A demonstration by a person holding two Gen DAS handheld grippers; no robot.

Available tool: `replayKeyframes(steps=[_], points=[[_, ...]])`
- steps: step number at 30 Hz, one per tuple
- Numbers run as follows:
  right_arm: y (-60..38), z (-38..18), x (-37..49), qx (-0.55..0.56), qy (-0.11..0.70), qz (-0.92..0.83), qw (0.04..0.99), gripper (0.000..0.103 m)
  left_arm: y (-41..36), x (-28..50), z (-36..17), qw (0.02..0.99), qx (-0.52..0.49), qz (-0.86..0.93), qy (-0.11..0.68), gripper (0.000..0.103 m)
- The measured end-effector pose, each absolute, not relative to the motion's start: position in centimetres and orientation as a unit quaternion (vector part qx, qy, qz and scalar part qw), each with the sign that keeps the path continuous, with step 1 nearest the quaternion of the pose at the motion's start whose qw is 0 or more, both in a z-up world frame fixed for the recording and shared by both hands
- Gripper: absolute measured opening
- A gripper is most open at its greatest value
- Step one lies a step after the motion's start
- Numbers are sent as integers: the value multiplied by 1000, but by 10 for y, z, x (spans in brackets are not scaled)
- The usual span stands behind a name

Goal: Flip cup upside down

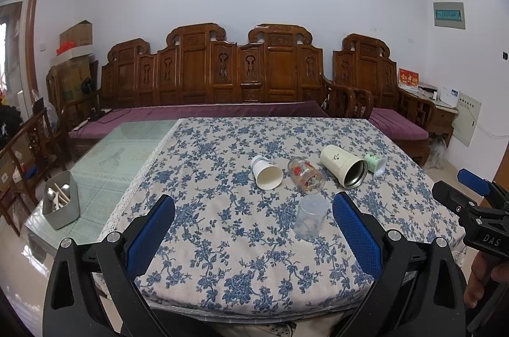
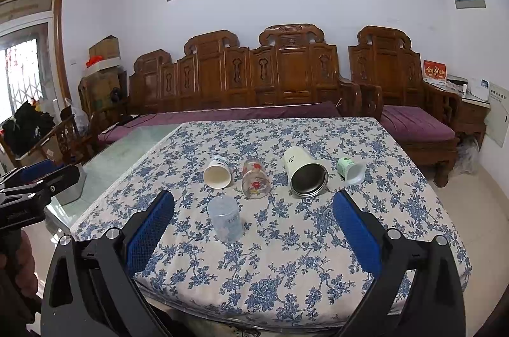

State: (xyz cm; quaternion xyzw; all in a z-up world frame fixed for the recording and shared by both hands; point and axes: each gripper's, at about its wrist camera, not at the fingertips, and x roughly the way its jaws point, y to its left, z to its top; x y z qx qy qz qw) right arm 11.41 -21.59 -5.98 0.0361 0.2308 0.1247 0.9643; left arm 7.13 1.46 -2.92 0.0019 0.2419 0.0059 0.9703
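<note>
A table covered by a cream cloth printed with blue flowers [image 1: 241,248] carries five drinking vessels. Four lie on their sides in a row across the middle, mouths toward the cameras: a white paper cup [image 1: 266,172], a clear glass tumbler with red flower prints [image 1: 306,175], a tall cream tumbler with a dark metal interior [image 1: 343,166], and a small pale green cup with a white rim [image 1: 376,164]. Nearer the cameras stands a translucent plastic cup [image 1: 311,216], mouth down as far as the blurred fisheye view lets me judge, apart from the row and just in front of the glass tumbler.

The left gripper [image 1: 254,219] hangs above the near edge of the cloth, its blue-padded fingers [image 1: 152,233] spread wide with nothing between them; the translucent cup sits just inside its right finger, not touching it. The right gripper [image 2: 254,219] hangs over the same near edge, jaws equally wide and empty, the translucent cup close to its left finger.

On the bare greenish glass tabletop left of the cloth stands a grey metal bin holding utensils [image 1: 62,203].
</note>
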Motion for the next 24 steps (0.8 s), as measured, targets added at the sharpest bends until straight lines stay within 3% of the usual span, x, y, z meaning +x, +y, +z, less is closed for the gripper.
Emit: replayKeyframes(steps=[24], points=[[-216, -61, 114, 34, 230, 124, 965, 100, 12, 70, -25, 971, 0, 4, 238, 96]])
